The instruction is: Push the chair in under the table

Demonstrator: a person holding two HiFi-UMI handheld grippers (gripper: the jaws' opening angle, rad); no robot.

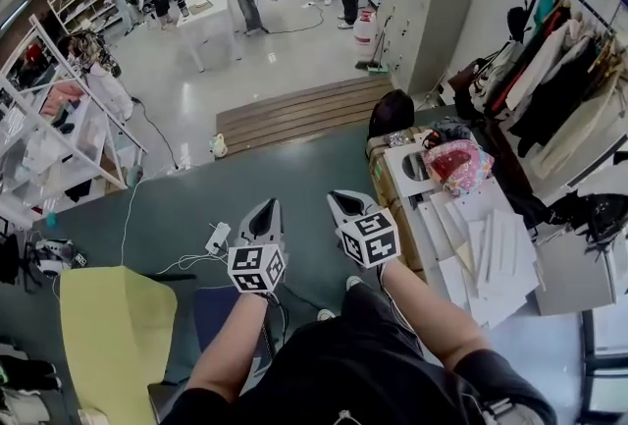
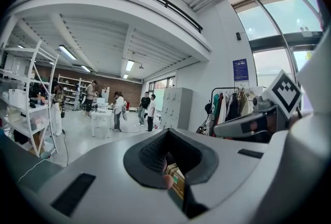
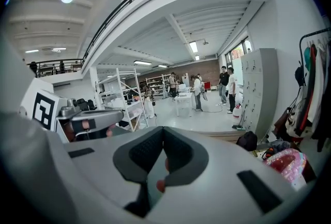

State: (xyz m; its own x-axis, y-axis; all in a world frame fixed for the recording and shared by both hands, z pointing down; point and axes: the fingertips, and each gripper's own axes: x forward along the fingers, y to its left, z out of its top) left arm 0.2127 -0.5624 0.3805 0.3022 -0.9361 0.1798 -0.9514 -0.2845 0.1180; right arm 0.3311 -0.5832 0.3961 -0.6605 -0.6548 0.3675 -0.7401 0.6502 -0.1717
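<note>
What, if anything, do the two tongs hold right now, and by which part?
Nothing is held. The left tongs and the right tongs are both shut with nothing between their jaws.

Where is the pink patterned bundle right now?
The pink patterned bundle sits right of centre in the head view, on the cluttered desk, beside the clothes rack.

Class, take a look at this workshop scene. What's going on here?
A person holds two grippers out over the green floor. The left gripper and right gripper both have their jaws shut, empty, and touch nothing. A yellow-green seat, probably the chair, sits at the lower left of the head view. The table, strewn with papers, stands to the right. The push has not begun. Other people stand far off.
</note>
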